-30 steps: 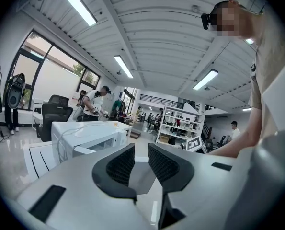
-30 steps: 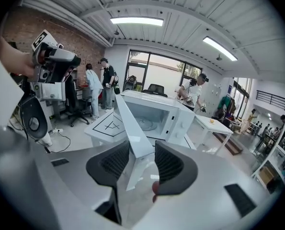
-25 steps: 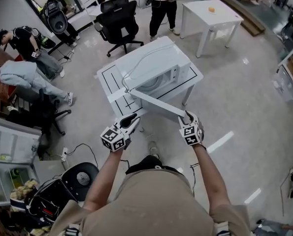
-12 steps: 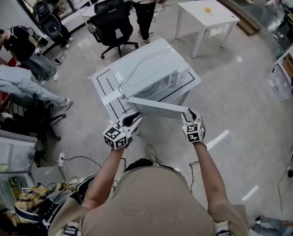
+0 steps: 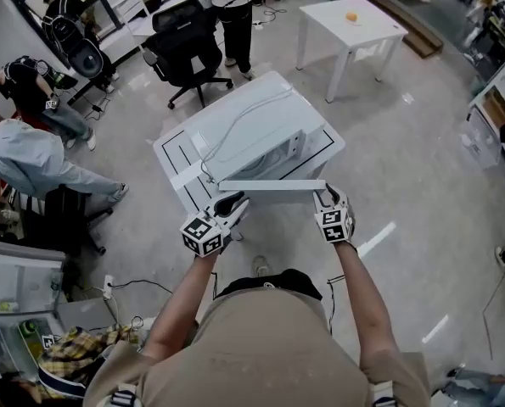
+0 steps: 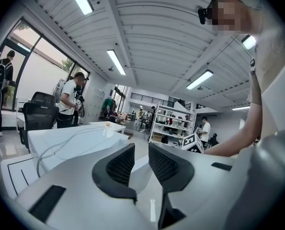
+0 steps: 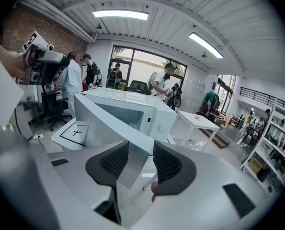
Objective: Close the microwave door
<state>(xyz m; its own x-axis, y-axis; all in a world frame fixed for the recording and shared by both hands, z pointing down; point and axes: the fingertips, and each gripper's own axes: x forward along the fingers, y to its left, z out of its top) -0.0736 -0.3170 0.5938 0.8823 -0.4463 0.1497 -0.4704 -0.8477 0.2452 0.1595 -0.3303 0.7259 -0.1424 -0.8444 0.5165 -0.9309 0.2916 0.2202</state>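
The white microwave (image 5: pixel 252 125) stands on a low white table (image 5: pixel 174 147) marked with black lines. Its door (image 5: pixel 273 185) is hinged at the left and stands partly open. In the head view my right gripper (image 5: pixel 324 197) is at the door's free end. In the right gripper view the door's edge (image 7: pixel 108 123) lies between the jaws of that gripper (image 7: pixel 141 153), which are shut on it. My left gripper (image 5: pixel 228 203) hangs below the hinge end, near the table's front edge. Its jaws (image 6: pixel 141 159) are narrowly open and hold nothing; the microwave top (image 6: pixel 70 138) is beyond them.
A grey cable (image 5: pixel 235 124) lies on the microwave's top. A black office chair (image 5: pixel 184 53) and a standing person (image 5: pixel 235 7) are behind the table. A second white table (image 5: pixel 350 19) stands at the back right, and other people crouch at the left (image 5: pixel 31 155).
The door has swung in toward the microwave's front, and my right gripper has moved with it at its free end. The left gripper has stayed near the hinge side.
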